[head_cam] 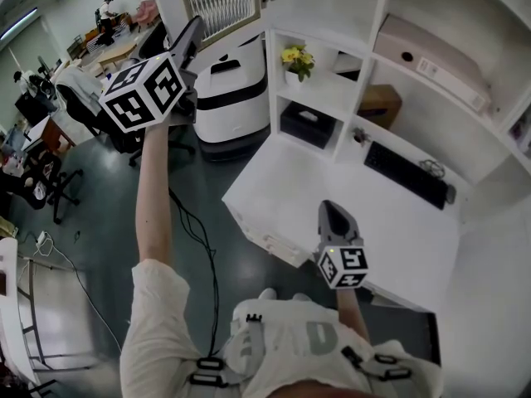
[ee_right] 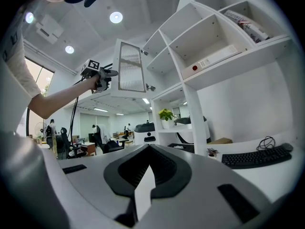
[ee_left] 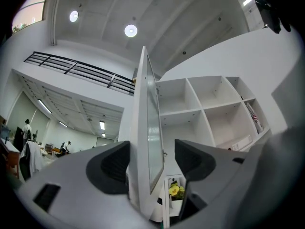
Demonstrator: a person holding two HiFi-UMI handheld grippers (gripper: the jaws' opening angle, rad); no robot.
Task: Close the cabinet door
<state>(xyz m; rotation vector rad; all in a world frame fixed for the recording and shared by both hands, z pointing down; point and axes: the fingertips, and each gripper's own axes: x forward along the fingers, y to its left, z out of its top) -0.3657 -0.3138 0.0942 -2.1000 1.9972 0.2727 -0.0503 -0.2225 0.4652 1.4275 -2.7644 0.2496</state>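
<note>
- Reaching way up with the left gripper (ee_left: pixel 151 162), arm (head_cam: pixel 153 197) stretching out nearly straight in the head view.
- Holding its jaws spread apart, one on either side of the cabinet door (ee_left: pixel 145 128), with the door's free edge standing upright right between them.
- Sitting the left jaw right up against the door's plain outer face. Can't honestly say if it's touching.
- Leaving a clear sliver of gap between the right jaw and the door's ribbed glass side, so not actually pinching anything.
- Finding the door itself hanging open, sticking out edge-on from the white shelf unit (ee_left: pixel 205 109) that's filling the space beyond and to the right of the right jaw.
- Spotting some yellow flowers (ee_left: pixel 175 191) low down just inside the right jaw, tucked behind the door in a lower cubby.
- Holding the right gripper (ee_right: pixel 147 168) down low and well apart from the door, jaws pressed tight together with nothing between them.
- Looking past those closed jaws at a white desk (ee_right: pixel 281 171), with a black keyboard (ee_right: pixel 252 157) lying on it off to the right of the jaws.
- Catching the same open door up and to the left of the right gripper's jaws too, with the left gripper parked at its outer edge.
</note>
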